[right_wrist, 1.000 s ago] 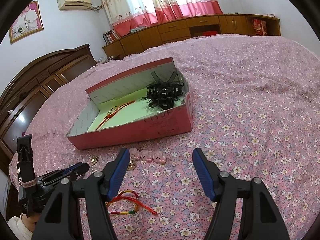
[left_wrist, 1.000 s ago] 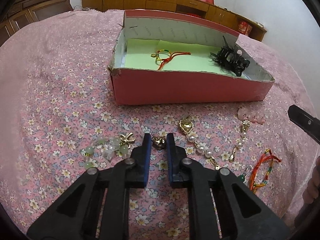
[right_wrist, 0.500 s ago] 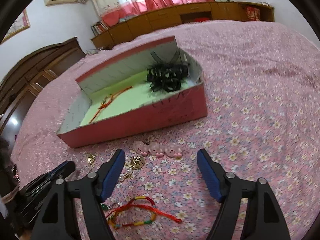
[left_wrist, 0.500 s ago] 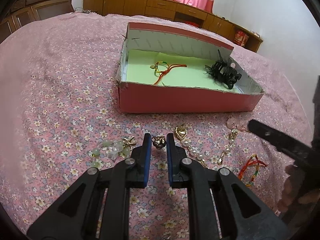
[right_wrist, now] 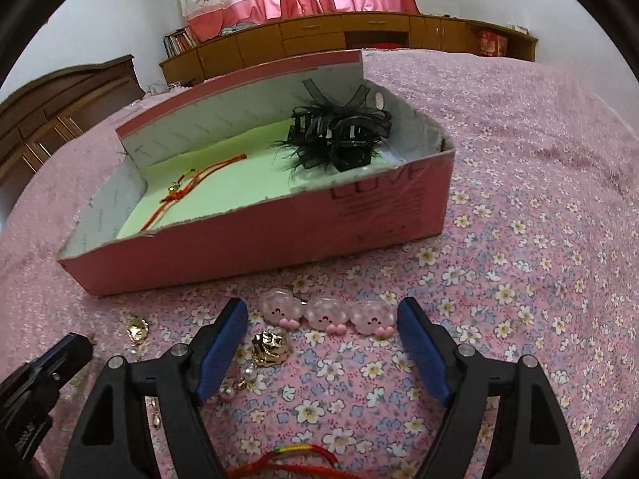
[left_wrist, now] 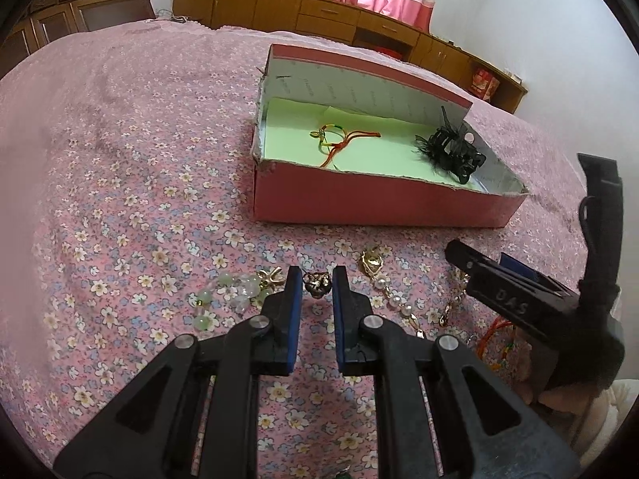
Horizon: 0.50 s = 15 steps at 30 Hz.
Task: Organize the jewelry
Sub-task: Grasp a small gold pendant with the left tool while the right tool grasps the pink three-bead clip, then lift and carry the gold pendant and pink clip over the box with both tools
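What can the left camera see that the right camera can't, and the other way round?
Only the left wrist view shows the green bead bracelet on the bedspread and the small gold charm pinched in the left gripper. Only the right wrist view shows the pink cloud hair clip lying ahead of the right gripper, whose jaws have just been opening with nothing pressed between them. Both show the pink box holding the red string bracelet and black feathered hair claw, plus the pearl chain outside it.
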Available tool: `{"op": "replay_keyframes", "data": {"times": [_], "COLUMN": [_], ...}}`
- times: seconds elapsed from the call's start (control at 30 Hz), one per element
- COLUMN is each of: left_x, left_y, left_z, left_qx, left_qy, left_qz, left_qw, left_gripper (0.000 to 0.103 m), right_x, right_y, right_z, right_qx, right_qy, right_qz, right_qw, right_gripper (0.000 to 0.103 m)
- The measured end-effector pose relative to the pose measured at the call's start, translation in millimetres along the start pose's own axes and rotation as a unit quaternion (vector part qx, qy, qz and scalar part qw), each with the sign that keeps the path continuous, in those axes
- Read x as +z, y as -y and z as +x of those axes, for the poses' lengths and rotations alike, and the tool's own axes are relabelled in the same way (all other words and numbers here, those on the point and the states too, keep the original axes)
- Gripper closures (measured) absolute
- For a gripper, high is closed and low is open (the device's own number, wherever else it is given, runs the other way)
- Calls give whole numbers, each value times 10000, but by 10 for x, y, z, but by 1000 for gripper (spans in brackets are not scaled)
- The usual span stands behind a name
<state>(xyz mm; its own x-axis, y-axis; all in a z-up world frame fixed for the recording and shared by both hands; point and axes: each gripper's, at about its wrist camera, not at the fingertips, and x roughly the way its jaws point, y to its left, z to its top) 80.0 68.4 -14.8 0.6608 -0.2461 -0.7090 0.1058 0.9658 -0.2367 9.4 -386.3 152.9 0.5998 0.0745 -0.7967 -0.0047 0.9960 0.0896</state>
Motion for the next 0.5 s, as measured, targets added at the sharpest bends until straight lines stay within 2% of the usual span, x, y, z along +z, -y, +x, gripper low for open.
{"op": "replay_keyframes", "data": {"times": [0.13,0.5], "left_x": [9,37], "left_y": [37,120], "left_z": [7,-86], "left_qx": [0,0], "left_qy": [1,101], "left_qz": [23,91], "left_qw": [10000,9999], "left_gripper": [97,97], "right_x": [10,-29], "right_y": [36,138], "right_z": [5,-204], "right_qx": [-6,164], "right_qy": [11,143], "right_qz": [59,-65], "right_qw": [10000,9997], "right_gripper": [32,32]}}
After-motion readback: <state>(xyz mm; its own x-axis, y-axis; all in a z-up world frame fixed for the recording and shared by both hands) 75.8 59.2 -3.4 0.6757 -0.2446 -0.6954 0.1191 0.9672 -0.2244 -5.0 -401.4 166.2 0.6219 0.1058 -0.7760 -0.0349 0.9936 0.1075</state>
